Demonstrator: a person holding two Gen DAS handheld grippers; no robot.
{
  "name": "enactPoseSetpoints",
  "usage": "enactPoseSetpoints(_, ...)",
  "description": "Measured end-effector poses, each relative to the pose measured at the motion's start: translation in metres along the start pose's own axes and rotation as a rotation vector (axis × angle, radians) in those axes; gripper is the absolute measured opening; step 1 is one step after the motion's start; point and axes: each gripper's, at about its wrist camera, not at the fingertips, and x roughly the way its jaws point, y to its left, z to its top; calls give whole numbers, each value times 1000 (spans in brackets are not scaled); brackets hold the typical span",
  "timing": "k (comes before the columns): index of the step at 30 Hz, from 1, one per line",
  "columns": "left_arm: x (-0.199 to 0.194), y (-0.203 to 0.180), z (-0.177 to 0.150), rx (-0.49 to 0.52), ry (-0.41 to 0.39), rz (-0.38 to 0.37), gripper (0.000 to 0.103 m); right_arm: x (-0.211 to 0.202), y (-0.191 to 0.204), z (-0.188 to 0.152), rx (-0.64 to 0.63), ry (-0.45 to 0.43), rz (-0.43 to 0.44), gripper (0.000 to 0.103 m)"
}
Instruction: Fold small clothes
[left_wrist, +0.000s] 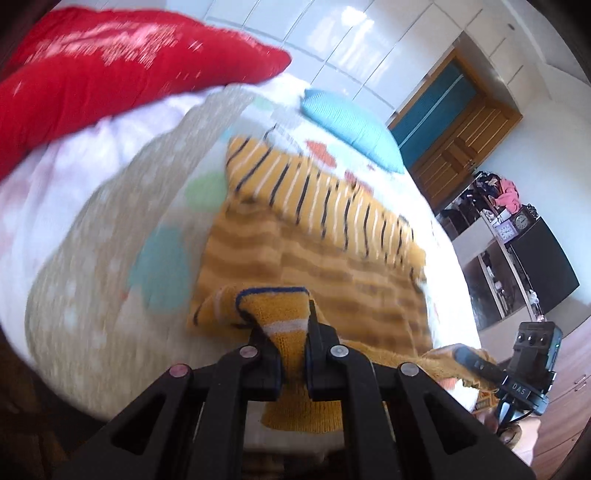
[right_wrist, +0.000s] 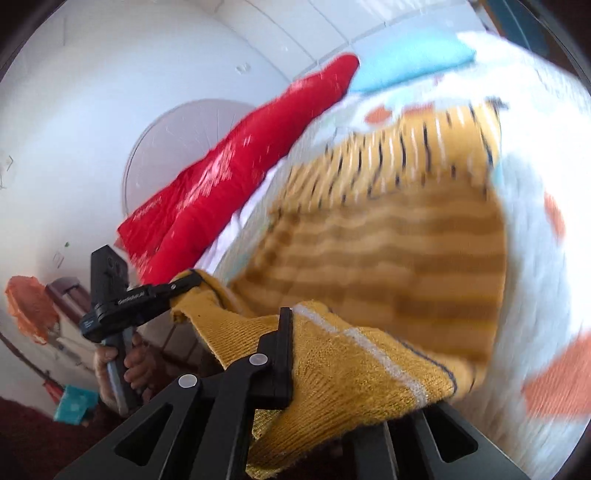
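Note:
A mustard-yellow knit sweater (left_wrist: 325, 221) with white and dark stripes lies on the bed, its near hem lifted. My left gripper (left_wrist: 286, 325) is shut on the blue-trimmed hem corner and holds it above the bed. My right gripper (right_wrist: 332, 350) is shut on the other hem corner of the sweater (right_wrist: 388, 236); the cloth drapes over and hides its right finger. The right gripper (left_wrist: 476, 363) also shows at the lower right of the left wrist view, and the left gripper (right_wrist: 184, 288) at the left of the right wrist view, both pinching the hem.
The bed (left_wrist: 92, 229) has a white cover with coloured blotches. A red pillow (left_wrist: 110, 66) and a blue pillow (left_wrist: 351, 122) lie at its far end. A wooden door (left_wrist: 454, 147) and cluttered shelves (left_wrist: 509, 221) stand to the right.

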Motion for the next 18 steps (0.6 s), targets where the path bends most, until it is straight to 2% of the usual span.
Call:
enactPoseSetpoints(2, 21, -14, 38, 38, -39, 21, 8, 6, -3, 37, -18, -46, -27, 6)
enactPoseSetpoints(5, 56, -23, 82, 60, -56, 54, 8, 22, -20, 87, -13, -74, -67, 6)
enactPoseSetpoints(9, 112, -20, 116, 53, -11, 95, 8, 53, -46, 131, 7, -64, -149, 6)
enactPoseSetpoints(13, 154, -4, 133, -15, 68, 72, 9, 88, -70, 159, 53, -37, -191, 6)
enactPoseSetpoints(16, 174, 10, 150, -68, 84, 39, 10, 105, -91, 178, 90, -15, -168, 7)
enactPoseSetpoints(18, 187, 23, 162, -142, 92, -4, 12, 121, -106, 190, 131, -8, -163, 9)
